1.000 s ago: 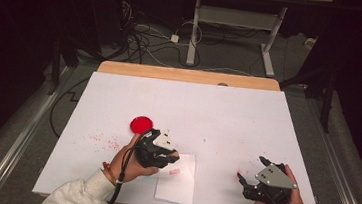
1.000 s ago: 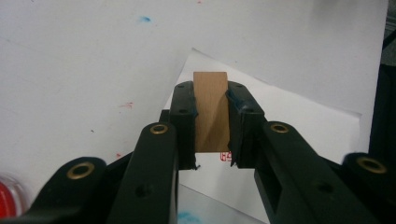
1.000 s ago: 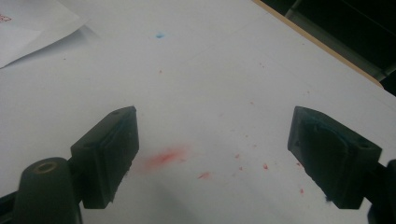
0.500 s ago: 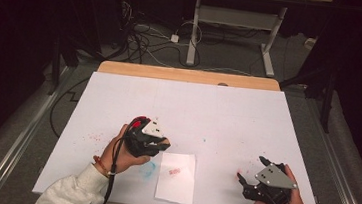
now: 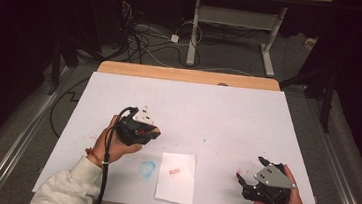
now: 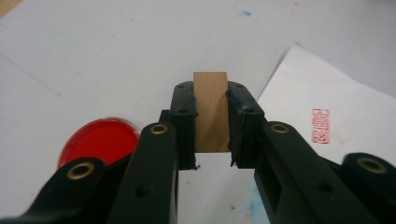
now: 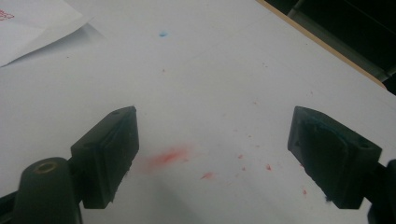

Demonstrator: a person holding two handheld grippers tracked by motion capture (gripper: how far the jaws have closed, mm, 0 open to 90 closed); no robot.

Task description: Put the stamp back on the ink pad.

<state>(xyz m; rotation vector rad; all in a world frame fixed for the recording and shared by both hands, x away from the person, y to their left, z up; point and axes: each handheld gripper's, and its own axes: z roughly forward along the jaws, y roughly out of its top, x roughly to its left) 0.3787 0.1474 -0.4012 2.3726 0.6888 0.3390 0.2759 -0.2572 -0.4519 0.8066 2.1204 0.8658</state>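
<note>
My left gripper (image 5: 141, 131) is shut on a small upright wooden stamp block (image 6: 211, 109), pinched between both pads. It hovers over the round red ink pad (image 6: 100, 142), which lies just below and to the left of the jaws in the left gripper view. A white paper sheet (image 5: 176, 178) near the table's front edge bears a red stamp print (image 5: 175, 171), also seen as a print (image 6: 320, 125) to the right of the jaws. My right gripper (image 5: 242, 181) rests at the front right, open (image 7: 212, 116), with nothing between its fingers.
The table is covered in white paper (image 5: 193, 108), with a wooden far edge (image 5: 186, 75). A blue smudge (image 5: 147, 168) lies left of the sheet, and red ink specks (image 7: 168, 157) lie under the right gripper. Cables and desk legs stand on the floor beyond.
My left gripper lifted off the paper sheet and moved left and away, ending over the red ink pad. A red print now shows on the sheet. The right gripper stayed put.
</note>
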